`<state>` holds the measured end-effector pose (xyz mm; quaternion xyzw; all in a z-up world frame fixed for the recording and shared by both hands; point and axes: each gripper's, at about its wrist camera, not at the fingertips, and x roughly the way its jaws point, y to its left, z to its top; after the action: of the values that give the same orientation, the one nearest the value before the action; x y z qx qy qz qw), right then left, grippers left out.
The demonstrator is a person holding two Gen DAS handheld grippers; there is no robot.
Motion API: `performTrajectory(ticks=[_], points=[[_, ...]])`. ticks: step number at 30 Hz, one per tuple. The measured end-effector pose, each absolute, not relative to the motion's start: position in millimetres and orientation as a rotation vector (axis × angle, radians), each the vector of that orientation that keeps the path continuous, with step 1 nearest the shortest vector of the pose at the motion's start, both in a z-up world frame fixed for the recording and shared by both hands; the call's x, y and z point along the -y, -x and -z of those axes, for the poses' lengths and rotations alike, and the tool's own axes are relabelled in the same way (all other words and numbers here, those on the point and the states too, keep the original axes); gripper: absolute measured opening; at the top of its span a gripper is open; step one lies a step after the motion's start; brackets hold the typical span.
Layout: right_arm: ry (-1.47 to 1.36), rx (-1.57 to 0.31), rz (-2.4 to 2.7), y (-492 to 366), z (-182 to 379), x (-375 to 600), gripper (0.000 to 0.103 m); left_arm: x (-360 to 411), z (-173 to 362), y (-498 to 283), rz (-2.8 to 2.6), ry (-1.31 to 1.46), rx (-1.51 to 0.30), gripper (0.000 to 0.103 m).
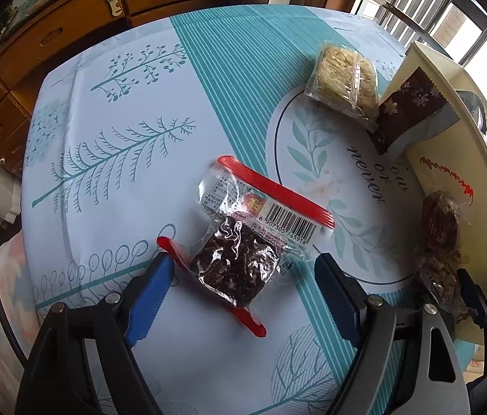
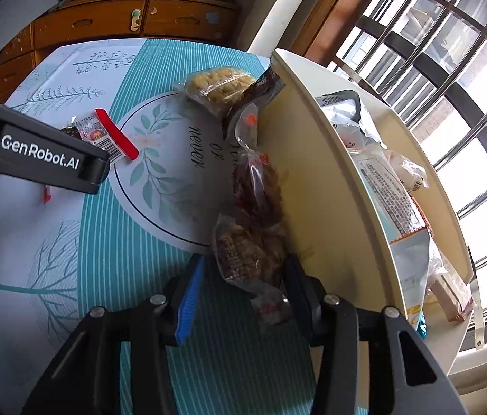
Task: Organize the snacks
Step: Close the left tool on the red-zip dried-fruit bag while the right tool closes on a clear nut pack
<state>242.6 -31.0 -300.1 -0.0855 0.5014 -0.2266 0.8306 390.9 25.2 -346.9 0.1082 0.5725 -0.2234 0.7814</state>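
Note:
A clear packet of dark snack with red edges [image 1: 236, 263] lies flat on the tablecloth. My left gripper [image 1: 245, 268] straddles it from above, open, its blue pads [image 1: 153, 287] standing off either side. A packet of brown snack [image 2: 253, 235] leans against the wall of the cream box [image 2: 312, 173]. My right gripper [image 2: 245, 268] has that packet's lower end between its fingers. The right finger is at the wrapper, while a narrow gap shows by the blue left pad [image 2: 191, 290]. The left wrist view shows the same brown packet [image 1: 440, 228] at the far right.
A pale noodle-like packet [image 1: 343, 83] and a dark brown packet with snowflakes [image 1: 409, 110] lie by the box's far end. Several bags [image 2: 388, 200] fill the box. A wooden drawer cabinet [image 1: 70, 31] stands beyond the table; barred windows [image 2: 450, 69] lie to the right.

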Motion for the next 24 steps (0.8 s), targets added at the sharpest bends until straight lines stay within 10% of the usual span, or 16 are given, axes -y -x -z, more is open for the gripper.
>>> performTrajectory(ticks=[24], points=[[0.128, -1.052, 0.478, -231, 295, 30, 0.039, -61, 336, -393, 0.494, -0.039, -1.130, 0.008]])
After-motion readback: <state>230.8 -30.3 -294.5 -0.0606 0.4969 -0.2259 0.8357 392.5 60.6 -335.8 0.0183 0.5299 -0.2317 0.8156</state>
